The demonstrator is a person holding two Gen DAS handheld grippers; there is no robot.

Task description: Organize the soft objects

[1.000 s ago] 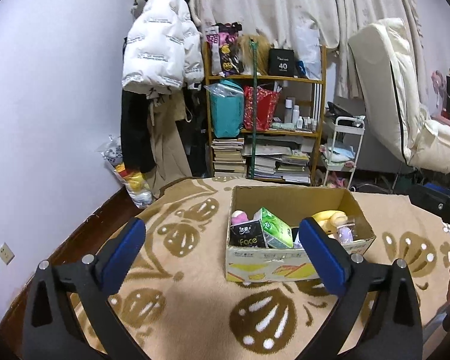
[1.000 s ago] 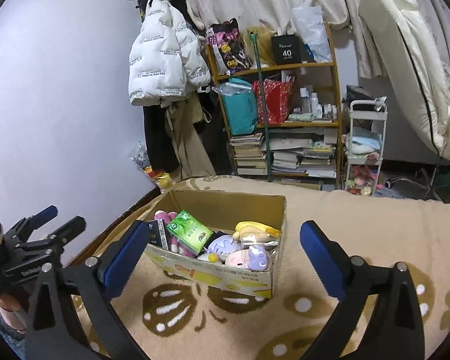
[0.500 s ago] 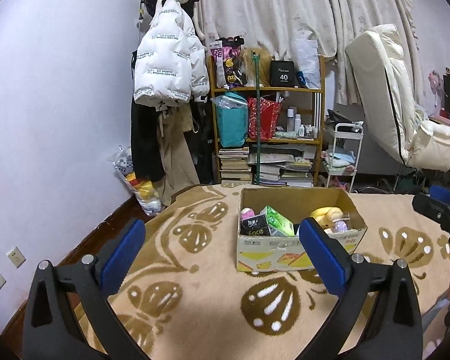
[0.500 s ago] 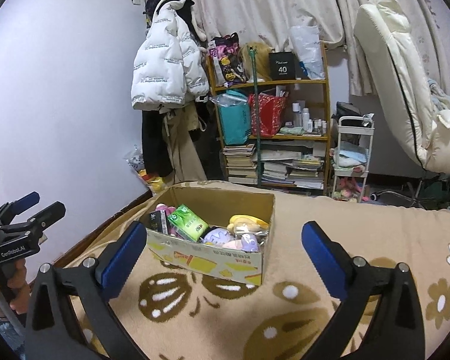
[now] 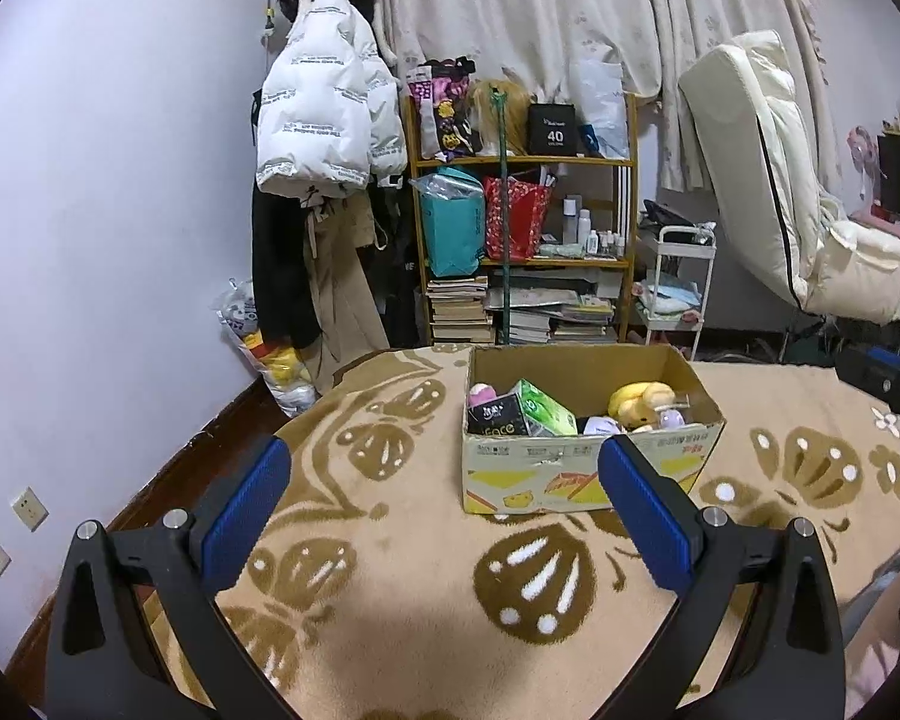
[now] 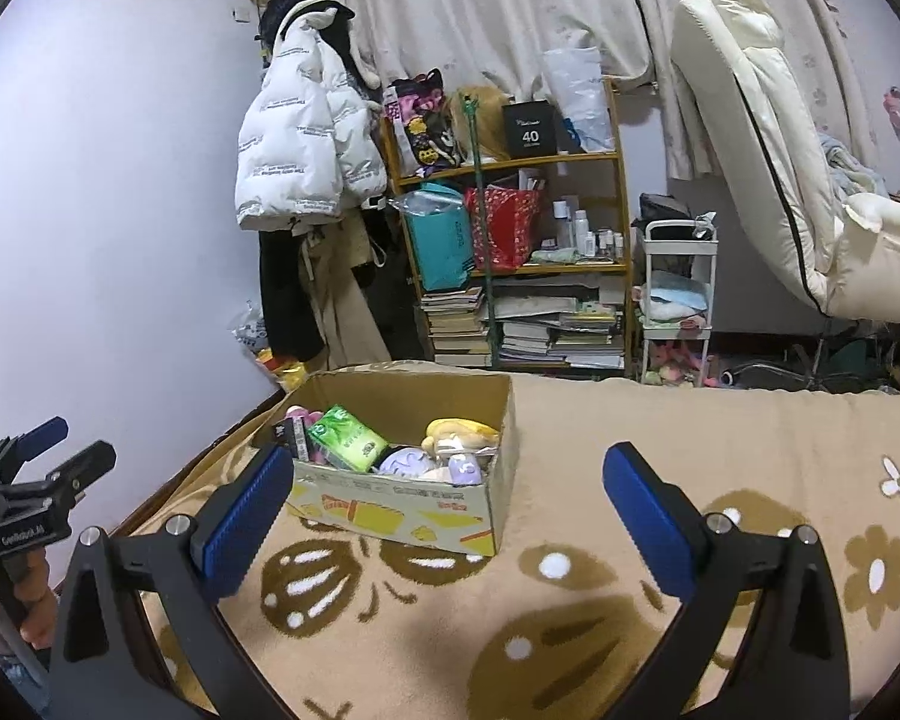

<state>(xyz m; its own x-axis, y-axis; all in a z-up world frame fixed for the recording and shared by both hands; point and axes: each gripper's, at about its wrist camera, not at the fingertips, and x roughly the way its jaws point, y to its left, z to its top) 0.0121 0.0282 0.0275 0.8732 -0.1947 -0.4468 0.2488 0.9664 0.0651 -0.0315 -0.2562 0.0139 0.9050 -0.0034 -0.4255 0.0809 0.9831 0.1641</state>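
- Cardboard box [image 5: 588,468] is sitting on the beige patterned blanket [image 5: 402,546] in the left wrist view, holding a green tissue pack [image 5: 545,408] and a yellow plush [image 5: 639,399]; the left gripper [image 5: 444,516] is hovering near it, spread wide, gripping nothing.
- Blue-padded right gripper [image 6: 447,519] is hanging spread and empty in the right wrist view, the box [image 6: 414,507] lying just beyond its left finger, the left gripper [image 6: 42,468] showing at the far left.

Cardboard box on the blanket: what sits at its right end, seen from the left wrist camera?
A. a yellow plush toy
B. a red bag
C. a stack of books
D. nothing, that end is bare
A. In the cardboard box, a yellow plush toy lies at the right end, with the green tissue pack nearer the middle; books and the red bag are on the shelf behind.
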